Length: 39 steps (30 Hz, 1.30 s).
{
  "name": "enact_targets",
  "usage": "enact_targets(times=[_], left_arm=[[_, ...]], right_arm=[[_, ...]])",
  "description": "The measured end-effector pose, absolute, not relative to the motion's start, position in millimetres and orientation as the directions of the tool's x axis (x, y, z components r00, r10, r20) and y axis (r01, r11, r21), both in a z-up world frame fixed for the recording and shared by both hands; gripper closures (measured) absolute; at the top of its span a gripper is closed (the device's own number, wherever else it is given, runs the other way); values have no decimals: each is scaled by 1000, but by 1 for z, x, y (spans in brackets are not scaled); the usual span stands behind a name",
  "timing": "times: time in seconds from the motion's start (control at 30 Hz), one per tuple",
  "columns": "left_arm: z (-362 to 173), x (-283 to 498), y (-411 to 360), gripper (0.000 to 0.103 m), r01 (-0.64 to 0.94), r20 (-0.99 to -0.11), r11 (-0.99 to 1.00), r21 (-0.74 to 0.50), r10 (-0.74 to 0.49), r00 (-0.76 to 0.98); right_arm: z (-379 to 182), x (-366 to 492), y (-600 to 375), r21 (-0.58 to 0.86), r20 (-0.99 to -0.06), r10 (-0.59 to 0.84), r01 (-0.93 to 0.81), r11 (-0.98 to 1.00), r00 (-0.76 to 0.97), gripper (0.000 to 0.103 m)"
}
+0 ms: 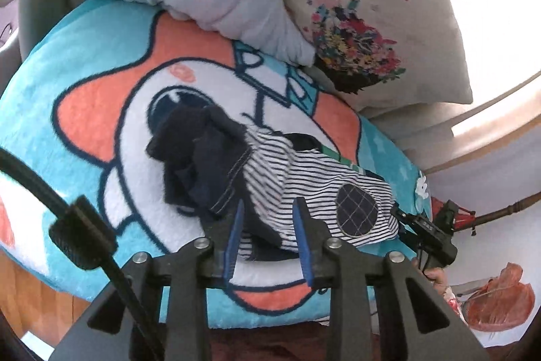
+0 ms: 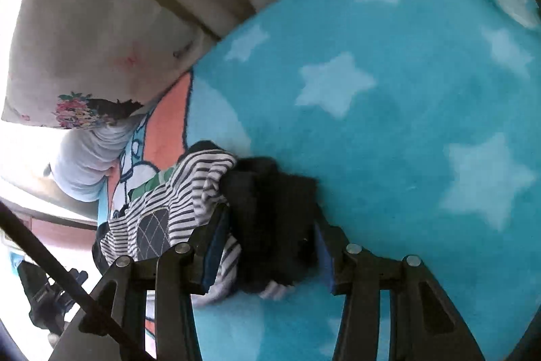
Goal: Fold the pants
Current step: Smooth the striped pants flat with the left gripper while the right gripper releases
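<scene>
The striped pants (image 1: 304, 188) are seen crumpled at the centre of the left wrist frame on a cartoon blanket (image 1: 101, 56). The left gripper (image 1: 268, 219) is held with jaws parted around a dark fold. The right gripper (image 2: 270, 246) is seen with jaws spread wide, dark fabric lying between them; a firm grip cannot be confirmed. A floral pillow (image 1: 372, 22) is seen upper right.

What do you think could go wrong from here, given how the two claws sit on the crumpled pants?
1. The striped pants lie bunched, with dark cloth heaped on top, so a fold started now would likely trap wrinkles.
2. The left claw is open around a dark fold; closing could pinch several layers, or the plush blanket beneath.
3. The right claw straddles a thick dark wad; its grip is unclear, and lifting might drag the whole heap.
</scene>
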<state>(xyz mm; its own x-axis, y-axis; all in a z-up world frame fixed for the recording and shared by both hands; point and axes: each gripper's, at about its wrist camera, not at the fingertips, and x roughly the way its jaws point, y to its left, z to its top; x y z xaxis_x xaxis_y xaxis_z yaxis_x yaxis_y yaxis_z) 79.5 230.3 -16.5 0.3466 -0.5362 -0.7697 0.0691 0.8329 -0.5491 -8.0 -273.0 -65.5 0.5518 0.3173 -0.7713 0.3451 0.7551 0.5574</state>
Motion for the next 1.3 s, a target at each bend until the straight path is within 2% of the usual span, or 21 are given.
enact_targets(times=[0.03, 0.07, 0.1, 0.27, 0.33, 0.43, 0.5, 0.63, 0.73, 0.77, 0.93, 1.0, 1.17, 1.23, 1.3], left_arm=[[-15, 81, 228, 72, 75, -769, 834, -547, -536, 349], [-14, 82, 228, 72, 76, -767, 833, -548, -537, 352], [-14, 82, 228, 72, 76, -765, 832, -550, -538, 354], [-11, 95, 225, 71, 82, -760, 834, -545, -533, 372], [-10, 102, 218, 70, 97, -758, 839, -536, -529, 382], [-14, 111, 204, 67, 123, -759, 844, -523, -526, 383], [-22, 117, 192, 67, 135, -774, 853, -504, -516, 368], [-51, 126, 168, 67, 134, -866, 917, -376, -399, 301], [-84, 126, 164, 70, 99, -928, 947, -307, -321, 189], [-90, 124, 166, 71, 86, -928, 944, -319, -330, 173], [-80, 112, 180, 71, 88, -887, 911, -403, -412, 207], [-73, 106, 188, 71, 90, -873, 901, -425, -434, 224], [-36, 92, 212, 66, 132, -829, 891, -434, -452, 328], [-22, 89, 219, 56, 160, -810, 891, -424, -453, 373], [-12, 86, 221, 51, 188, -792, 893, -409, -450, 413]], right_arm=[[-66, -6, -268, 548, -777, 311, 345, 762, 547, 63], [-66, -3, -266, 568, -771, 340, 342, 749, 538, 82], [-66, -2, -267, 591, -762, 366, 344, 729, 535, 86], [-23, -12, -275, 525, -756, 246, 336, 782, 607, 88], [-16, -12, -281, 443, -786, 155, 370, 816, 599, 88], [-23, -13, -292, 371, -827, 88, 420, 828, 555, 87], [-35, -11, -294, 346, -854, 81, 444, 826, 514, 82], [-33, -20, -291, 288, -864, 8, 481, 828, 503, 72], [-6, -30, -286, 229, -836, -100, 508, 830, 540, 71], [4, -31, -282, 214, -821, -121, 498, 840, 558, 71], [26, -18, -235, 244, -787, -44, 375, 894, 616, 71], [17, -10, -206, 263, -797, 30, 302, 916, 603, 72], [-10, 7, -128, 221, -830, 106, 147, 964, 547, 72], [-21, 10, -101, 200, -846, 124, 93, 975, 518, 72], [-32, 9, -88, 205, -866, 144, 78, 976, 480, 72]])
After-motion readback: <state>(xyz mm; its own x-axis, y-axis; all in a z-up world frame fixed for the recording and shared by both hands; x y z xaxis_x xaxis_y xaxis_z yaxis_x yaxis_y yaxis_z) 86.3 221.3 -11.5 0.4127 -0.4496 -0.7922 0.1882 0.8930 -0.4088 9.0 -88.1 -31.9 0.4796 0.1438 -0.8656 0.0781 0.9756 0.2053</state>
